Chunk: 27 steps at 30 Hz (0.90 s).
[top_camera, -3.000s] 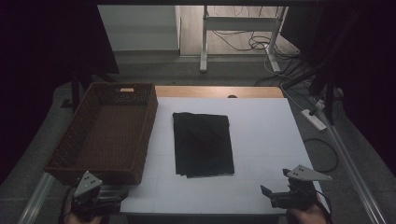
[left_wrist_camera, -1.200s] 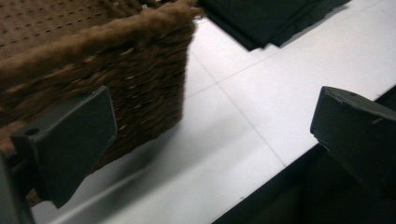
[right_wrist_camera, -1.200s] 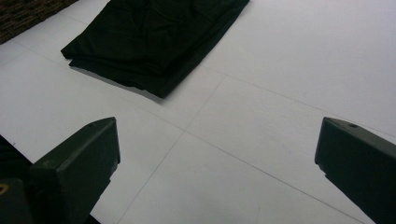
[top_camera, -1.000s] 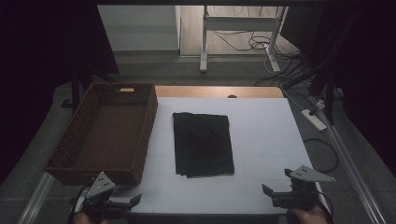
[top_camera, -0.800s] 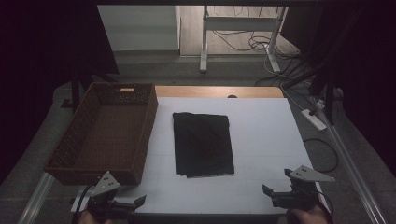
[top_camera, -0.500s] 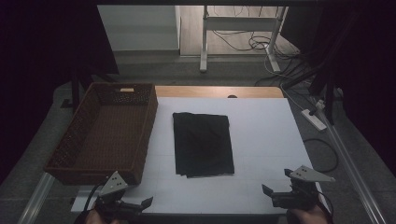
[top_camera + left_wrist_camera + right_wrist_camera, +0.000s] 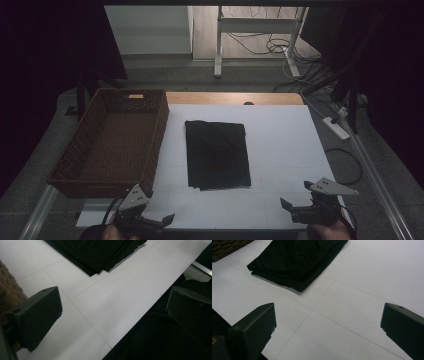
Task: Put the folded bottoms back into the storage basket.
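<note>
Lying flat mid-bench, the folded black cloth (image 7: 217, 154) is sitting right of the wicker basket (image 7: 110, 140); both claws, left claw (image 7: 150, 220) and right claw (image 7: 300, 210), are hovering spread at the near edge.

Dim room with dark corners, light falling mostly on the white bench (image 7: 280, 150), soft shadows under the black cloth (image 7: 217, 154), both close views slightly blurred.

A white-covered tabletop (image 7: 280, 125) with a bare wooden far edge (image 7: 235, 97) is seen under dim light. Beyond it, grey floor (image 7: 165, 72), a white metal desk frame (image 7: 260, 25) and tangled black cables (image 7: 260, 46) are lit. A white power strip (image 7: 336, 128) lies at the right.
</note>
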{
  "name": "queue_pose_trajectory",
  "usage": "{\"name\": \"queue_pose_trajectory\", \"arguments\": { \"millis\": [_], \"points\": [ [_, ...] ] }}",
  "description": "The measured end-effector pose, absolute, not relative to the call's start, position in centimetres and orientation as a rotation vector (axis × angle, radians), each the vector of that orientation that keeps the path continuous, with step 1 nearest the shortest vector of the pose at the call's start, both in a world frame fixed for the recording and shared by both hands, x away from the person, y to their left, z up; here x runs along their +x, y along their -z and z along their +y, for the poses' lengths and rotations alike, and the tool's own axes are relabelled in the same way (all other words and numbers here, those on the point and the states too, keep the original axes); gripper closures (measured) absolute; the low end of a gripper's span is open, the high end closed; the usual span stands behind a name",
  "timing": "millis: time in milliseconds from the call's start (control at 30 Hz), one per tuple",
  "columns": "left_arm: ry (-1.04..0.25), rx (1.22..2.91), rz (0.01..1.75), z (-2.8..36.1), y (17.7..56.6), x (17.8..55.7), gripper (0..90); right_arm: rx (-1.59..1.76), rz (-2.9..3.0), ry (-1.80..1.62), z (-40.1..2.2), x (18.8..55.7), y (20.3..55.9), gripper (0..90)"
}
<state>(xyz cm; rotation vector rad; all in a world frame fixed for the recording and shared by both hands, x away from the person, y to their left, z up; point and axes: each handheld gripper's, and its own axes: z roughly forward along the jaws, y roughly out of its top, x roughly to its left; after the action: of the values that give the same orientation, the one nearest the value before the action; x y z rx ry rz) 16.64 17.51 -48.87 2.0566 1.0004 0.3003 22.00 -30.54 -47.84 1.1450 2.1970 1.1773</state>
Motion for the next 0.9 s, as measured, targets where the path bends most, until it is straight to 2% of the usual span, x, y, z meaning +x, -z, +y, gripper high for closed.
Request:
{"name": "queue_pose_trajectory", "arguments": {
  "millis": [900],
  "points": [
    [-0.270,2.131,0.894,13.4,49.1,20.4,1.3,1.125,2.211,-1.180,-30.5,22.0,47.8,1.0]
  ]
}}
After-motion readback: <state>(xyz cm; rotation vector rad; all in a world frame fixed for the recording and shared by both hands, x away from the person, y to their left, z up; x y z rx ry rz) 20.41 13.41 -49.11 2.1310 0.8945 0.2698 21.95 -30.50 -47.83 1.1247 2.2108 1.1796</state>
